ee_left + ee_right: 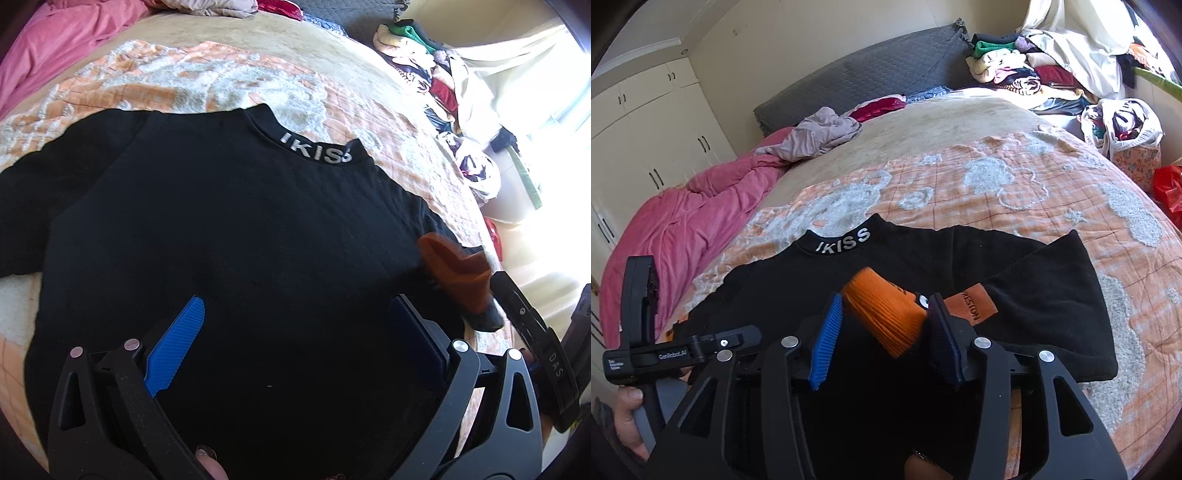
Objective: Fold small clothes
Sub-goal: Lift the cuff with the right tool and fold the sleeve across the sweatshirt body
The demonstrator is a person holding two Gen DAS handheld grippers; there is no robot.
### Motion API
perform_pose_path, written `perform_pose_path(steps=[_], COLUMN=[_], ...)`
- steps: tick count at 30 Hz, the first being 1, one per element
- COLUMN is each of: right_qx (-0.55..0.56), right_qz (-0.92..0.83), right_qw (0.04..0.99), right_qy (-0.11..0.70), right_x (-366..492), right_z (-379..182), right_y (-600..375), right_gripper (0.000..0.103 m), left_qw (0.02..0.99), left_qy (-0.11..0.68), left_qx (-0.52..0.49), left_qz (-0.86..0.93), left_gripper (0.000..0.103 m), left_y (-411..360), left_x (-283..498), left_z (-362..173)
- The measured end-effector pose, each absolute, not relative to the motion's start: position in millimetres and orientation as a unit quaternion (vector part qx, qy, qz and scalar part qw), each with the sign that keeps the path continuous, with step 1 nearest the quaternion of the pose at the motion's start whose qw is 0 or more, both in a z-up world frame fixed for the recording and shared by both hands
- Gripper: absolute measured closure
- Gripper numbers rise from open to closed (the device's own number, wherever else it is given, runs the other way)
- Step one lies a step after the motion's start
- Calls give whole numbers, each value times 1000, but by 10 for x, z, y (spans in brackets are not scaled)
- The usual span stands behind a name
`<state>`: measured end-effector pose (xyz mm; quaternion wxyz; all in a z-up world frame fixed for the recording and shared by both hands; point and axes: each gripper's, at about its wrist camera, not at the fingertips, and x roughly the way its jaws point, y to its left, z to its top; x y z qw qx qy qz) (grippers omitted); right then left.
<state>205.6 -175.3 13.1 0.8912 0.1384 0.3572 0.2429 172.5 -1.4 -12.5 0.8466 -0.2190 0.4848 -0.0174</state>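
Where orange sock lies: black sweater.

Daylight floods in from the window at right, blowing out that corner. The black shirt loses detail. Fisheye bending curves the edges; dark vignette corners.

A: The top is black, with pale grey letters on its collar. The cuff is ribbed orange.

B: And the bedspread?

A: An orange check with fuzzy white shapes. The quilt beside it is pink, the headboard grey and quilted.

B: The claw pads?

A: Blue, on black frames. The patch on the sleeve is tan brown.
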Motion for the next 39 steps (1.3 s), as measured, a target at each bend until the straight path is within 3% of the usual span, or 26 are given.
perform_pose_path(steps=[5,11,19,29,33,39], right_qx=[160,141,158,173,183,213], right_qz=[257,173,116,95,79,58], right_qw=[891,909,911,908,905,893], right_qy=[338,352,363,369,376,392], right_x=[1990,2047,2103,2115,2139,2184], right_z=[247,234,144,99,69,-29], right_y=[-1887,-2125,-2439,-2556,-2629,-2799], right_gripper=[42,41,41,34,34,34], left_qw=[837,828,800,778,783,801], left_qy=[496,504,519,537,529,509], left_qx=[-231,-234,-265,-288,-286,-259], left_qz=[-27,-77,-144,-154,-158,-180], left_gripper=[9,9,46,50,94,97], left_y=[-126,-414,-822,-1086,-1142,-1098], left_x=[1783,1840,1953,2157,2222,2176], left_z=[-199,-259,-368,-566,-566,-402])
